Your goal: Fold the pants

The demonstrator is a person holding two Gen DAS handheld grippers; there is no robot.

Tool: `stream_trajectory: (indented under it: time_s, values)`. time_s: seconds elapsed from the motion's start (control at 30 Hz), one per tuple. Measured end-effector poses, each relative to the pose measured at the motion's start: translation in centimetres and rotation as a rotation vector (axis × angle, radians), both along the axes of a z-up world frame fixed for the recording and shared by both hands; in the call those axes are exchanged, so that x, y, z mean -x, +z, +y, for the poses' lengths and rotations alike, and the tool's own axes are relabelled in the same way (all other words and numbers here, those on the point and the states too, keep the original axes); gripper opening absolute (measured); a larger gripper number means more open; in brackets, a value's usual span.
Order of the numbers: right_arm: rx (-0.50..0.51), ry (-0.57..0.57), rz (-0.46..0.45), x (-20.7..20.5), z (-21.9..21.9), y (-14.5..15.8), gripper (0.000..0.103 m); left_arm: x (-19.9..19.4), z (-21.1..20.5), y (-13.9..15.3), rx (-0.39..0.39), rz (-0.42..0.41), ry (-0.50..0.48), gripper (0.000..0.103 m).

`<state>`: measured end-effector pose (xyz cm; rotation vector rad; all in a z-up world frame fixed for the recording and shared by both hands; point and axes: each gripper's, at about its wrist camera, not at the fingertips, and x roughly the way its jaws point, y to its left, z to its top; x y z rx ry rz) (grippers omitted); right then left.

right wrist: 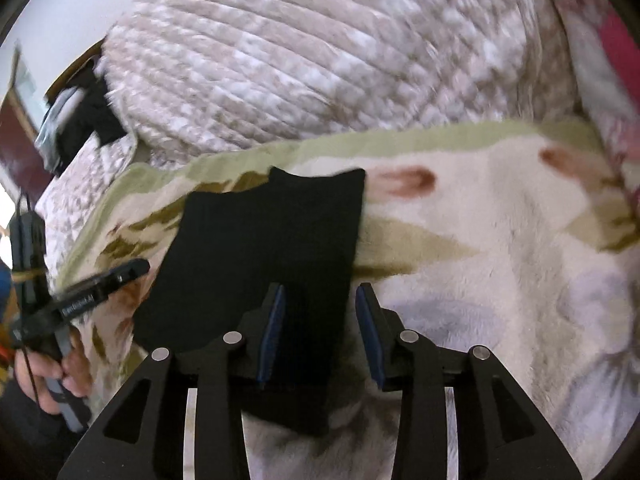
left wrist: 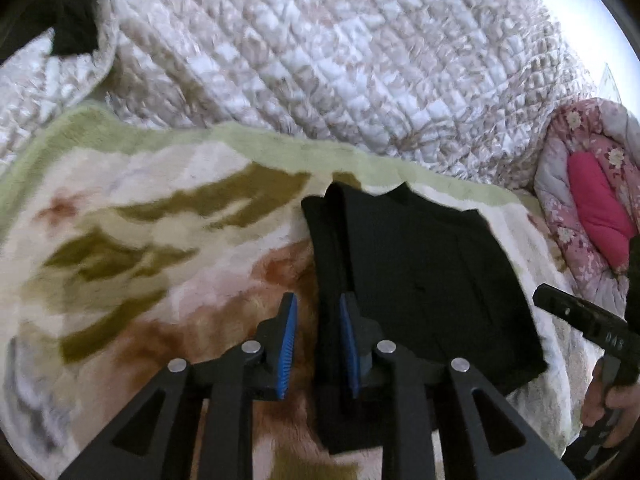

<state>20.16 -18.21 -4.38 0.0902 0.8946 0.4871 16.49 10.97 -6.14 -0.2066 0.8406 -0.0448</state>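
Observation:
The black pants lie folded in a compact rectangle on a floral fleece blanket. My left gripper is open, its blue pads astride the pants' left edge, just above the cloth. In the right wrist view the pants lie left of centre. My right gripper is open, astride the pants' right edge. Each gripper shows in the other's view, the right one at the right side and the left one at the left side.
A quilted beige-white bedspread rises behind the blanket. A pink floral quilt lies at the right. A dark garment lies at the far left corner; it also shows in the right wrist view.

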Motion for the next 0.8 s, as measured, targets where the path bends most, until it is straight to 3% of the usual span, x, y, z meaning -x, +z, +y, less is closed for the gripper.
stream_trajectory:
  time_s: [0.2, 0.37, 0.53, 0.8]
  values:
    - [0.070, 0.068, -0.030, 2.8, 2.6, -0.8, 0.037, 2.6, -2.8, 2.5, -0.007, -0.062, -0.041, 0.024]
    - [0.099, 0.092, 0.019, 2.6, 3.1, -3.2, 0.037, 3.1, -4.9, 0.8, -0.014, -0.026, -0.093, 0.024]
    - [0.097, 0.111, 0.029, 2.4, 2.9, -2.8, 0.037, 2.6, -4.3, -1.8, -0.029, 0.037, -0.068, 0.027]
    - [0.051, 0.068, -0.043, 0.3, 2.2, -0.4, 0.037, 1.4, -3.9, 0.0, -0.066, 0.005, -0.060, 0.027]
